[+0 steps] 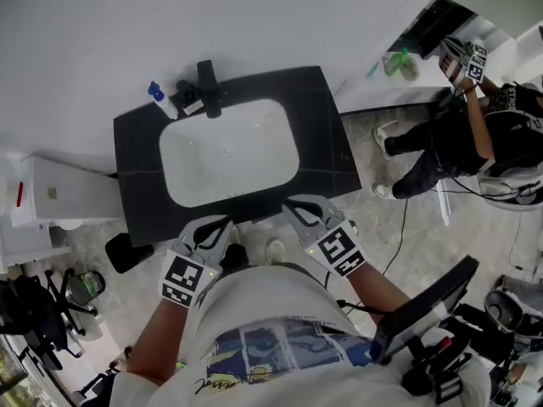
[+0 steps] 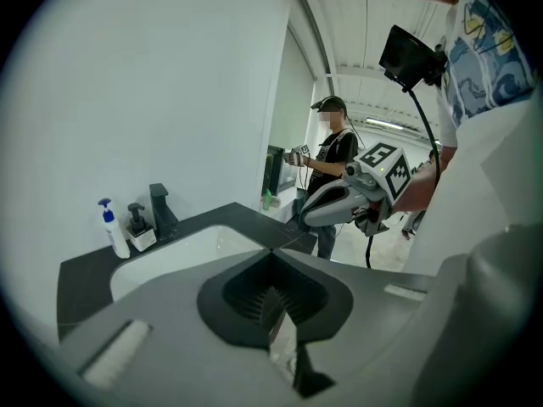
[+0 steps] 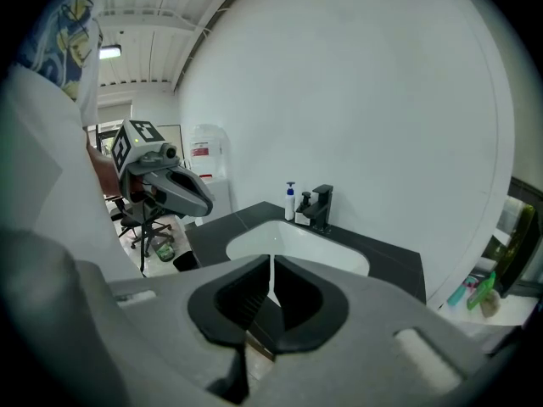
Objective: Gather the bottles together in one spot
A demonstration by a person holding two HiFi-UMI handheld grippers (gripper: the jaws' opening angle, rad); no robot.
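Note:
A white pump bottle with a blue top (image 1: 159, 100) (image 2: 113, 234) (image 3: 290, 202) stands at the back left corner of the black counter (image 1: 136, 185). Right beside it is a dark soap dispenser (image 1: 188, 96) (image 2: 140, 227) (image 3: 304, 209), next to the black faucet (image 1: 206, 87). My left gripper (image 1: 226, 223) (image 2: 273, 291) hangs shut and empty over the counter's near edge. My right gripper (image 1: 290, 204) (image 3: 271, 265) is beside it, jaws together with nothing between them. Both are well short of the bottles, with the white sink (image 1: 229, 151) in between.
Green bottles (image 1: 397, 63) (image 3: 479, 291) lie on a white ledge to the right of the counter. Another person (image 1: 475, 130) (image 2: 331, 172) stands there holding grippers. A white cabinet (image 1: 51, 197) is left of the counter, and office chairs (image 1: 34, 303) stand on the floor.

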